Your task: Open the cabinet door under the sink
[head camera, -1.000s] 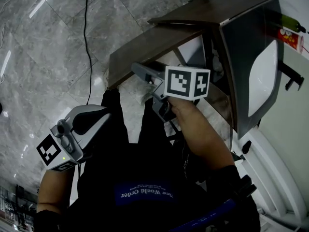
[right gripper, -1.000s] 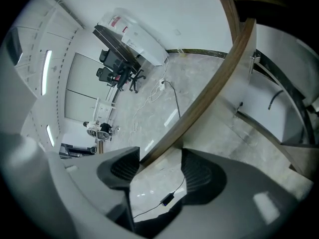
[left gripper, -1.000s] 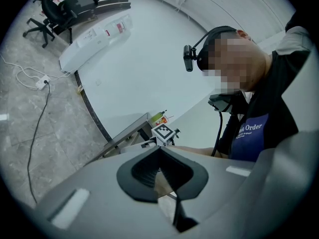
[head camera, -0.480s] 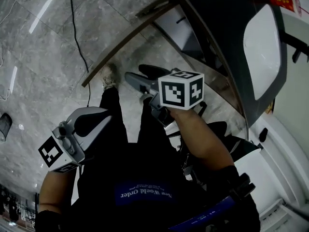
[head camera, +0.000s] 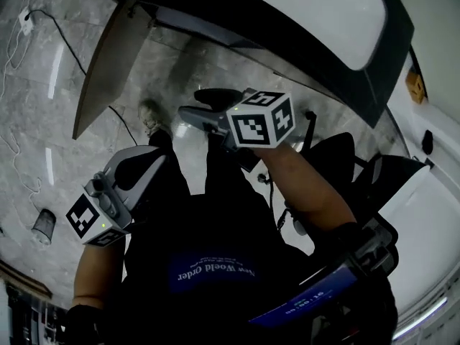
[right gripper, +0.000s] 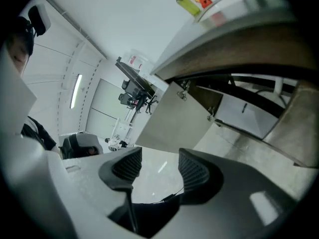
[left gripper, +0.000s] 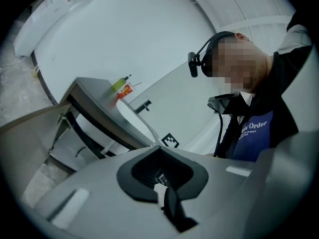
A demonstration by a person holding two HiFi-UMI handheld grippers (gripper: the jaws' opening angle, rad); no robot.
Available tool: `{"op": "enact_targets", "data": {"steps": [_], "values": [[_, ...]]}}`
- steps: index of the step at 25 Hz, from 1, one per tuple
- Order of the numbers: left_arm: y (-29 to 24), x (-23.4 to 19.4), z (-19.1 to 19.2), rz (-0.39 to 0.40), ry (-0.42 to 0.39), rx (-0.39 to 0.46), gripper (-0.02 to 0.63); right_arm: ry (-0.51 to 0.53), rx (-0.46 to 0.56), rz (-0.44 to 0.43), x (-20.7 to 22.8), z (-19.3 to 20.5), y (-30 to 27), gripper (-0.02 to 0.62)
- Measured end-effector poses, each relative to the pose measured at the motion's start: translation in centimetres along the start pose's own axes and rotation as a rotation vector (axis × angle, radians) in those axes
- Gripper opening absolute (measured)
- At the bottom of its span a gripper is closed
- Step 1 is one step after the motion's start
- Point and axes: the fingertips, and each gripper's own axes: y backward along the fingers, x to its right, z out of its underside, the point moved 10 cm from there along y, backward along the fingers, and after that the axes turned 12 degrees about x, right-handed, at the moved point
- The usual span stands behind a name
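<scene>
The cabinet door stood swung open under the sink. The right gripper, clear of it, had its jaws apart, just narrowing, around nothing. The left gripper was closed, empty. The apron read "Order".

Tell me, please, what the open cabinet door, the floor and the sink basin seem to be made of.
The cabinet door: probably laminated wood board, matte tan; flat, even colour, no glare.
The floor: polished grey marble or marble-look tile; veining, joints, bright reflections.
The sink basin: likely glazed ceramic, white and smooth, possibly resin.
</scene>
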Motion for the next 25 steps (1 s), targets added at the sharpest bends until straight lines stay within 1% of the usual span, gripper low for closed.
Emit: {"op": "enact_targets", "data": {"steps": [4,7,10,12,15,19,22,25], "values": [[-7.9,4.7,-0.3,0.096,-0.085,-0.039,0.002,0.023,0.166,0.018,0.8,-1.9,9.5,0.157],[-12.8,9.1,-0.8,0.123,-0.122,-0.043,0.002,0.053,0.239,0.020,0.9,-3.1,16.3,0.116],[-16.5,13.3,-1.7,0.142,-0.129,-0.038,0.002,0.067,0.300,0.020,0.6,-3.9,21.9,0.093],[-18.1,15.4,-2.0,0.151,-0.153,-0.048,0.002,0.077,0.347,0.017,0.3,-4.5,25.1,0.076],[-20.5,18.4,-2.8,0.170,-0.203,-0.055,0.002,0.120,0.418,0.006,-0.3,-6.0,29.5,0.042],[-23.1,22.3,-4.3,0.194,-0.262,-0.027,0.002,0.183,0.501,-0.001,-1.4,-7.8,35.1,0.004],[-24.0,24.5,-6.0,0.207,-0.301,0.002,0.002,0.211,0.554,0.007,-2.5,-8.9,38.4,0.002],[-24.2,25.6,-7.9,0.218,-0.343,0.031,0.002,0.248,0.586,0.010,-3.7,-9.9,40.4,0.002]]}}
